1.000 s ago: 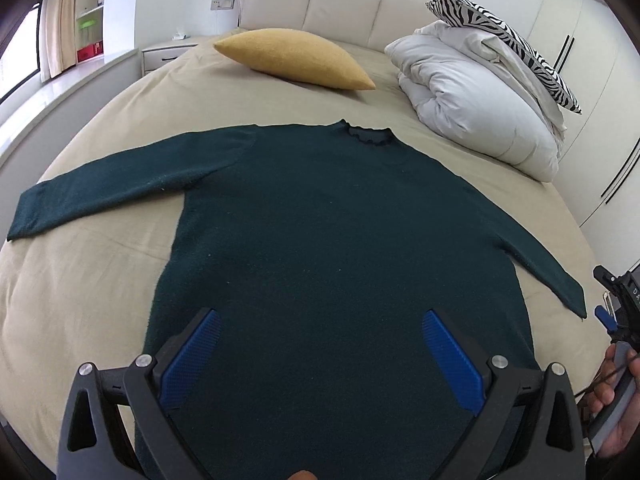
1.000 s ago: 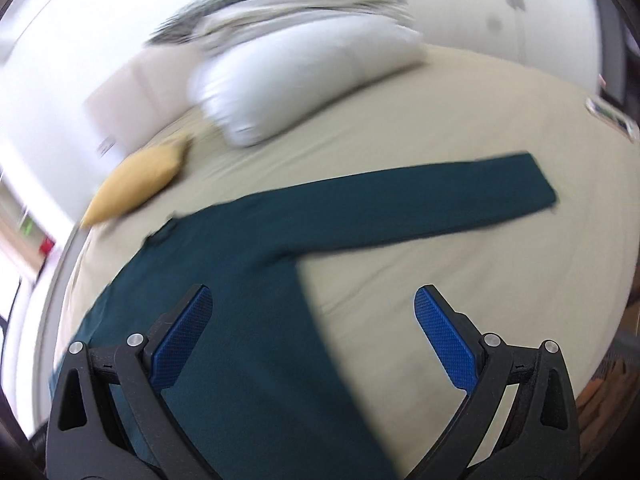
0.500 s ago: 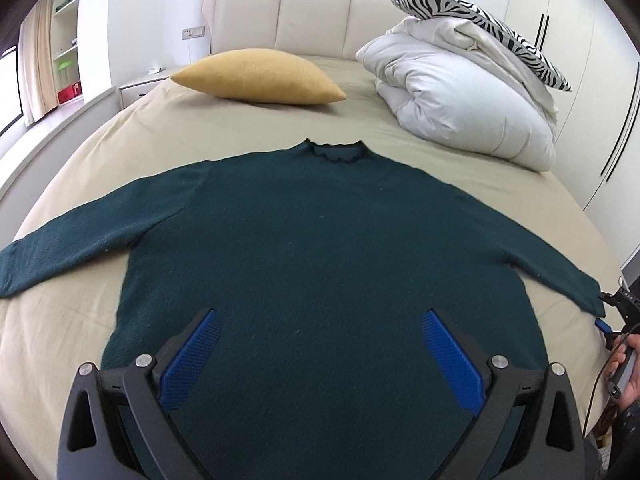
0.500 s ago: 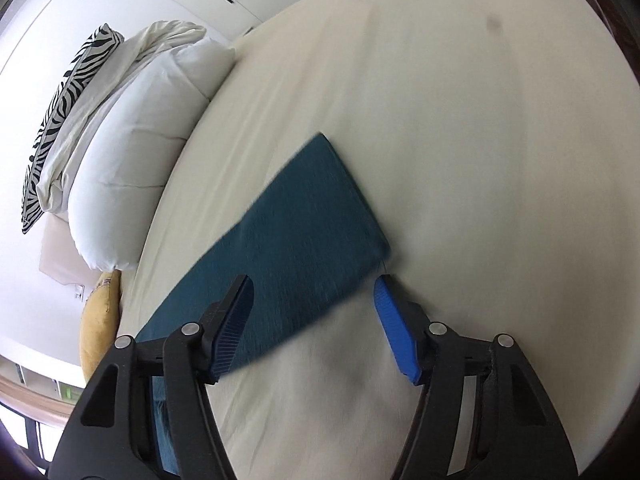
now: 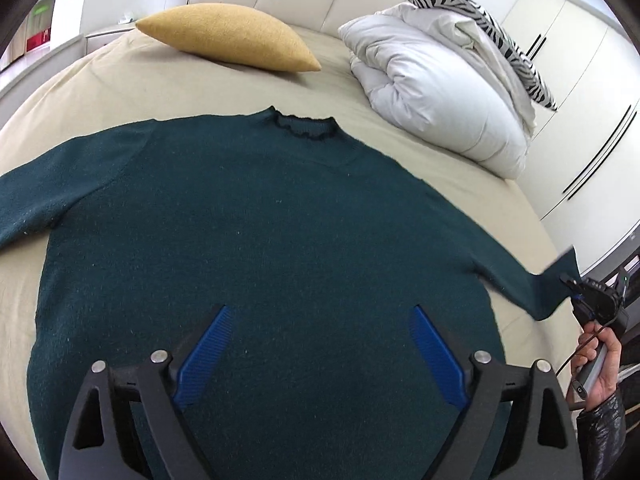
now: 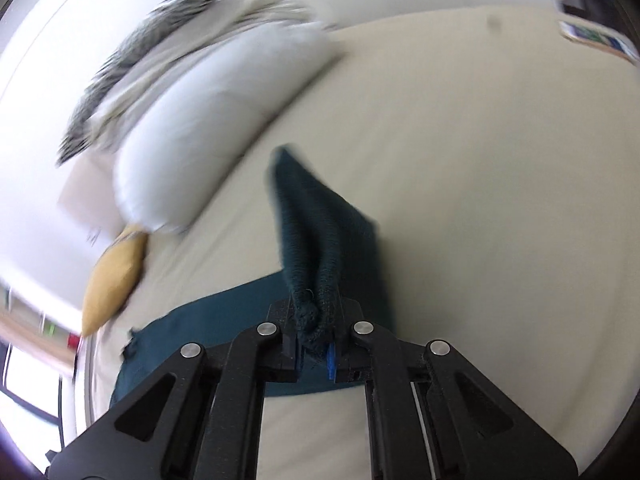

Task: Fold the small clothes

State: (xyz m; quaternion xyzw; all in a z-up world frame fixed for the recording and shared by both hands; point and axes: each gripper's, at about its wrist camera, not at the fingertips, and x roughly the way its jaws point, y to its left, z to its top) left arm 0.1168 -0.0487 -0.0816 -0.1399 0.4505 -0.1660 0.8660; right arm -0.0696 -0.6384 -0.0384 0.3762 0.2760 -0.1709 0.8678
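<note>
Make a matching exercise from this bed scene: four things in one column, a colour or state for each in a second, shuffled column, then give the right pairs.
Things:
1. left gripper
2. right gripper
3. cushion
4. duvet

States:
A. white, bundled up by the headboard
B. jaws clamped on the sweater's cuff
C. jaws apart above the sweater's body, nothing between them
D. mustard yellow, lying on the bed beyond the collar

Pairs: 1-C, 2-B, 3-D, 4-A

The dark green sweater lies flat, front up; only its cuff is lifted.
</note>
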